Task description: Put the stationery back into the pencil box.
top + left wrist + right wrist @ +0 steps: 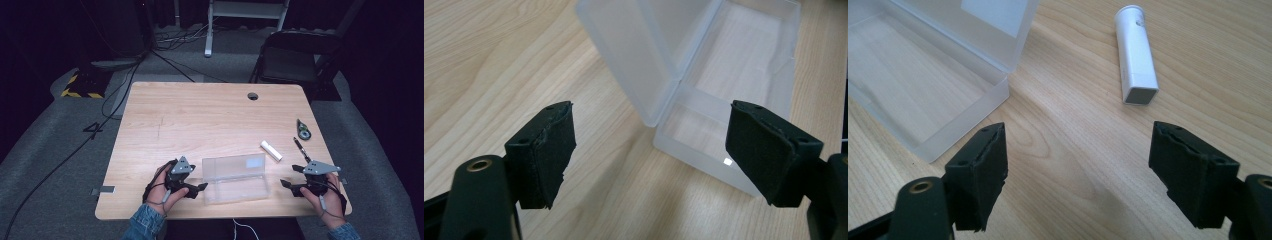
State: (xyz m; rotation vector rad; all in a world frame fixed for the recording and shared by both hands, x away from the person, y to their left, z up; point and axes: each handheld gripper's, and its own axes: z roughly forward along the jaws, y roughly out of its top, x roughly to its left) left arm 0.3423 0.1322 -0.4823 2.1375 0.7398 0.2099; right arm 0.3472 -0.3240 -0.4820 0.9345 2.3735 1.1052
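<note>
2 tongs spread wide on either side of an open clear plastic box.

The left tongs [198,189] gape wide with nothing between the jaws, just beside the left end of the box [235,186]; in the left gripper view the left tongs [649,150] face the box [744,75] corner, lid raised, inside bare; the right tongs [286,185] stand just as wide, holding nothing, near the box's right end; in the right gripper view the right tongs [1078,165] hover over bare tabletop [1223,75], box [923,85] to one side, a white tube [1135,55] lying ahead; a pen [301,149] and a tape dispenser [303,130] lie farther off on the tabletop [200,115].
</note>
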